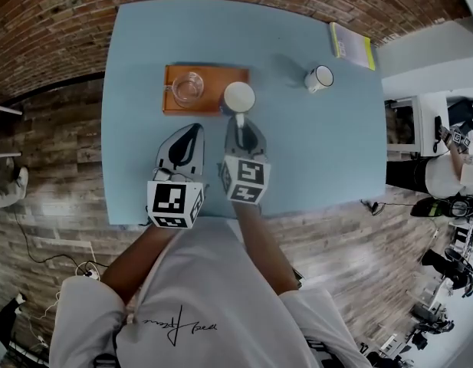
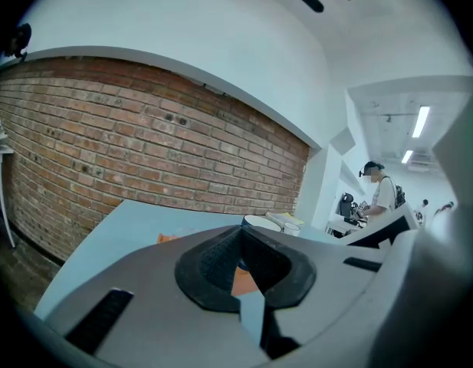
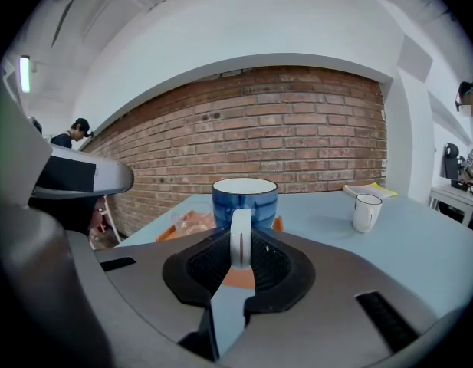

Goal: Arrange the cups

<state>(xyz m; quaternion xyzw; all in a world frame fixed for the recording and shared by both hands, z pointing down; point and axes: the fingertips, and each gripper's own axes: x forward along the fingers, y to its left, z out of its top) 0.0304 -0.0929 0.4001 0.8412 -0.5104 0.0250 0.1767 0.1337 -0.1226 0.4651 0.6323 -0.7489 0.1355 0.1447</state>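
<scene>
My right gripper [image 3: 240, 245] has its jaws pinched on the white handle [image 3: 241, 232] of the blue mug [image 3: 244, 199], which is at the right end of the orange tray [image 1: 209, 73], beside a glass cup [image 1: 188, 87]. My left gripper [image 2: 241, 242] is closed on nothing, just short of the tray. A white mug [image 1: 319, 77] stands well apart on the blue table [image 1: 313, 152].
</scene>
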